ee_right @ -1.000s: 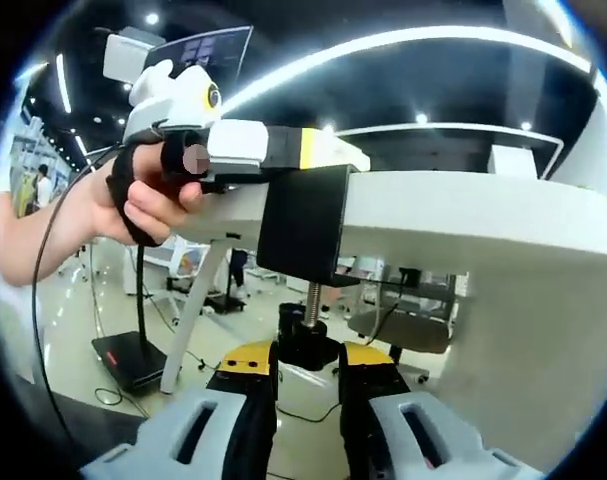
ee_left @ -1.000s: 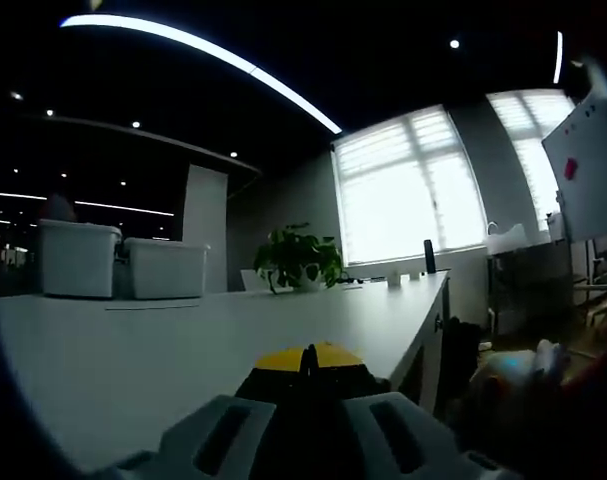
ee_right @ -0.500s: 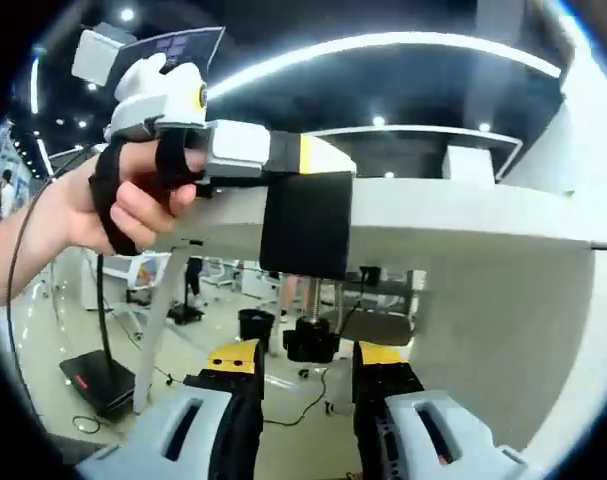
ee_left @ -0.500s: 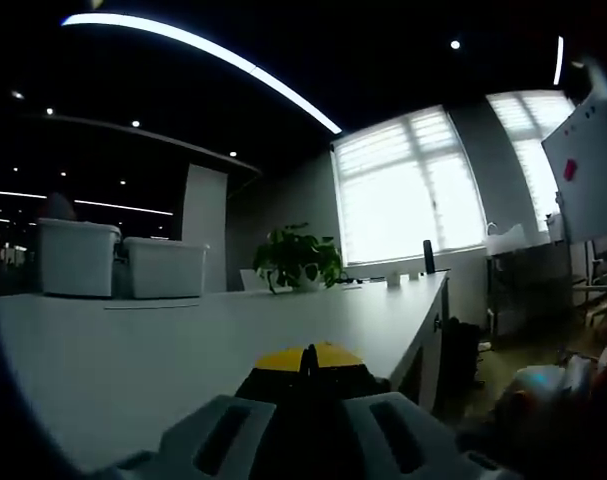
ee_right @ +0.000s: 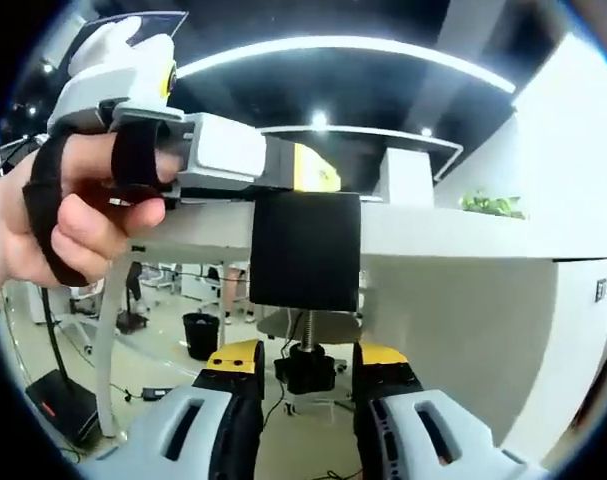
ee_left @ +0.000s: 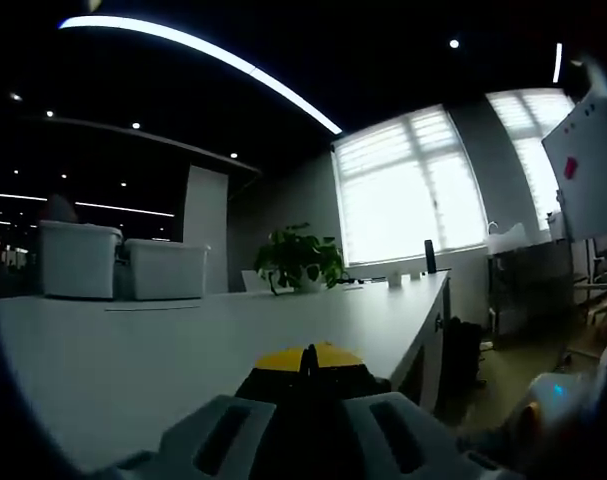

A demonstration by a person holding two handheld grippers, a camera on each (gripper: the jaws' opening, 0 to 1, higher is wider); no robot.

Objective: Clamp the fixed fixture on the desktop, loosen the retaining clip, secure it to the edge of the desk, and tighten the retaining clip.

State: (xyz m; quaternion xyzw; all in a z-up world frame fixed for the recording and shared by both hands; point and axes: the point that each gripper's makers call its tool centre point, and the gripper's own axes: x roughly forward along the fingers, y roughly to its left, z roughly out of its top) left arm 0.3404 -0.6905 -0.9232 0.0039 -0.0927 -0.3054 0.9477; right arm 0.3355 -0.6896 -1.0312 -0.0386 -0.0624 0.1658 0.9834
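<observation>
Right gripper view: black fixture hangs on desk edge.

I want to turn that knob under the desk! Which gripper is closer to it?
Right. The right gripper has its jaws open on either side of the knob; the left gripper holds the clamp above.

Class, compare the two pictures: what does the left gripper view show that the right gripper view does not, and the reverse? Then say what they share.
Left gripper view: the desk seen along its white top, two white bins, bright windows, and the left tool with its jaws shut.
Right gripper view: a black clamp on the desk edge, its screw knob below between the open jaws of the right tool, and a hand holding the left tool above the clamp.
Shared: the desk and a green plant.
</observation>
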